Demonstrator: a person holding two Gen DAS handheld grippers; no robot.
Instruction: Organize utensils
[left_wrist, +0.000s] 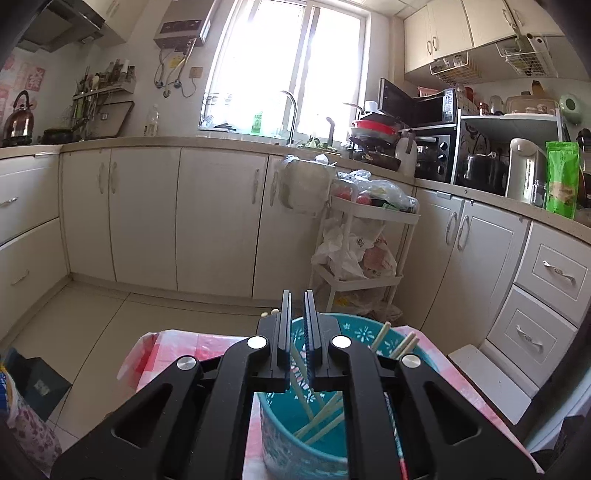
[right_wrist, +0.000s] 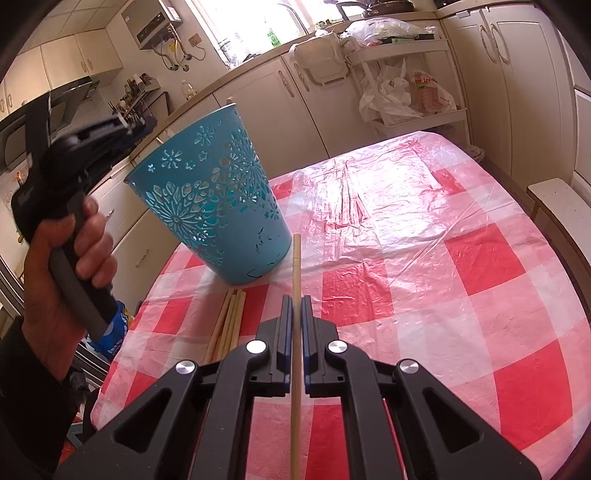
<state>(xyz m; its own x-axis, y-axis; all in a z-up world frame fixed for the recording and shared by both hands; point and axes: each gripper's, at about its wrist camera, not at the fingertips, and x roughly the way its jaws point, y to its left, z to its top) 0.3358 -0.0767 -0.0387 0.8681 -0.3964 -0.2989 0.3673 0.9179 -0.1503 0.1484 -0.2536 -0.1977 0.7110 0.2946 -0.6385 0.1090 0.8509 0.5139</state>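
Right claw (right_wrist: 296, 306) pinches 1 chopstick (right_wrist: 296, 280); left claw (left_wrist: 297, 306) grips nothing.

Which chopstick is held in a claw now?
The single chopstick between the right claw's fingers; the others lie on the tablecloth or stand in the blue basket.

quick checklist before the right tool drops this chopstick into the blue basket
1. Grip: right tool shut on one pale wooden chopstick, ok.
2. Target upright: perforated blue plastic basket stands on the red-checked plastic tablecloth, ok.
3. Opening free: left tool sits over the basket's rim, not ok.
4. Room inside: a few chopsticks in basket, ok.
5. Chopstick raised to the rim: tip beside the base, not ok.
6. Remaining loose chopstick bundle lies beside the basket, ok.
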